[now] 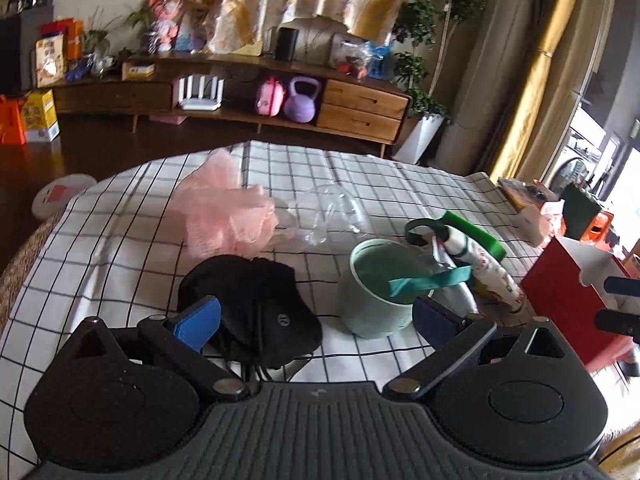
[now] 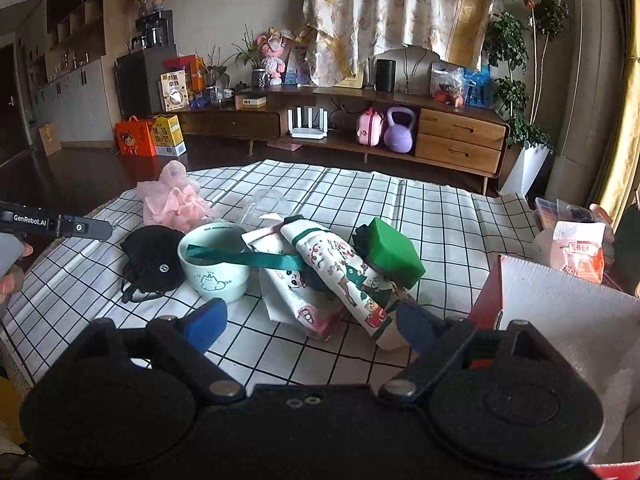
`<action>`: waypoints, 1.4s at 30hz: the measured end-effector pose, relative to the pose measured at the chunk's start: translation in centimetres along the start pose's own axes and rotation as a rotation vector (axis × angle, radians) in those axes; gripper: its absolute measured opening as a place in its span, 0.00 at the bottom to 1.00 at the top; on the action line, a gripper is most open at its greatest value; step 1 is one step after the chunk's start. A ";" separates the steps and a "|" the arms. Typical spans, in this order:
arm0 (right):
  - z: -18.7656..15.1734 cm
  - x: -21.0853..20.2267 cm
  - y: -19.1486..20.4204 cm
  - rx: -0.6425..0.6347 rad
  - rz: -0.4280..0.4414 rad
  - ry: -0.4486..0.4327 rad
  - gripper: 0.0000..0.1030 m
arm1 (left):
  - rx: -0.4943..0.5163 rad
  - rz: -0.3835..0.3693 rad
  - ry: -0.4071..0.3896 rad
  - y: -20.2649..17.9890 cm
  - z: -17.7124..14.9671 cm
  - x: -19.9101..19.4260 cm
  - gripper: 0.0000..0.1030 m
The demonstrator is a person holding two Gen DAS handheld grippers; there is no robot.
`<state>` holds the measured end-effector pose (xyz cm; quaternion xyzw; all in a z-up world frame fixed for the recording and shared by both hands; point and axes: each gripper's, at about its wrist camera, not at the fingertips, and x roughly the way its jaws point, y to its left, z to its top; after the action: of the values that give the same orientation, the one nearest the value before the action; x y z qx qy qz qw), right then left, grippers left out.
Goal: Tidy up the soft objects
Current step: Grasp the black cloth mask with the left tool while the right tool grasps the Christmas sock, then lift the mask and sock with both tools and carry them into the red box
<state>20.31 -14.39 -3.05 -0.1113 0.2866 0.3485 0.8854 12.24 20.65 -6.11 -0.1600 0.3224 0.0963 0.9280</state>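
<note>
On the checked tablecloth (image 1: 120,248) lie a pink mesh bath puff (image 1: 228,212), a black cap (image 1: 256,304), a mint cup (image 1: 376,292) with a teal strap (image 1: 428,282) across its rim, a printed pouch (image 1: 492,272) and a green sponge (image 1: 476,232). My left gripper (image 1: 316,320) is open and empty, its left pad against the cap's near edge. In the right wrist view my right gripper (image 2: 312,320) is open and empty just in front of the printed pouches (image 2: 340,276), with the green sponge (image 2: 394,250), cup (image 2: 212,264), cap (image 2: 154,256) and puff (image 2: 176,202) beyond.
A red box with a white inside (image 2: 560,312) stands open at the table's right. A crumpled clear plastic bag (image 1: 324,212) lies behind the cup. Snack packets (image 2: 576,244) sit at the far right. A wooden sideboard (image 2: 360,132) runs along the back wall.
</note>
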 end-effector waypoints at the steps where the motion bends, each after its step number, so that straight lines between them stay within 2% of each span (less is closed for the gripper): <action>1: 0.0 0.7 -0.1 -0.001 -0.003 0.011 0.86 | -0.020 0.017 0.009 0.6 -0.1 0.7 1.00; 4: 0.2 2.4 -0.4 -0.008 -0.007 0.040 0.83 | -0.057 0.077 0.027 2.1 -0.3 2.8 1.00; 10: 0.7 5.6 -0.8 -0.025 -0.016 0.082 0.80 | -0.152 0.126 0.072 4.1 -0.2 7.0 1.00; 14: 1.2 7.6 -1.2 -0.028 -0.014 0.107 0.75 | -0.098 0.194 0.071 4.2 -0.1 9.2 1.00; 22: 1.8 10.6 -1.8 -0.056 -0.030 0.118 0.68 | -0.078 0.209 0.089 4.6 -0.6 11.7 1.00; 25: 1.8 11.8 -1.8 -0.071 -0.030 0.134 0.61 | -0.074 0.212 0.084 4.5 -0.8 12.0 1.00; 29: 1.5 13.0 -2.0 -0.076 -0.054 0.146 0.47 | -0.072 0.210 0.083 4.4 -1.0 12.3 0.99; 33: 1.2 13.4 -2.1 -0.066 -0.070 0.137 0.34 | -0.050 0.235 0.081 3.9 -1.2 12.5 0.89; 34: 1.1 13.5 -2.1 -0.068 -0.071 0.135 0.33 | -0.043 0.236 0.078 3.8 -1.2 12.5 0.87; 37: 0.9 13.4 -1.7 -0.089 -0.084 0.128 0.30 | -0.028 0.245 0.068 3.5 -1.2 12.4 0.71; 42: 0.8 13.1 -1.7 -0.093 -0.108 0.128 0.18 | -0.023 0.261 0.058 3.0 -1.2 11.9 0.44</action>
<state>29.56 -8.03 -10.04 -0.1893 0.3196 0.3054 0.8768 19.92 23.92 -15.13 -0.1301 0.3661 0.2151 0.8960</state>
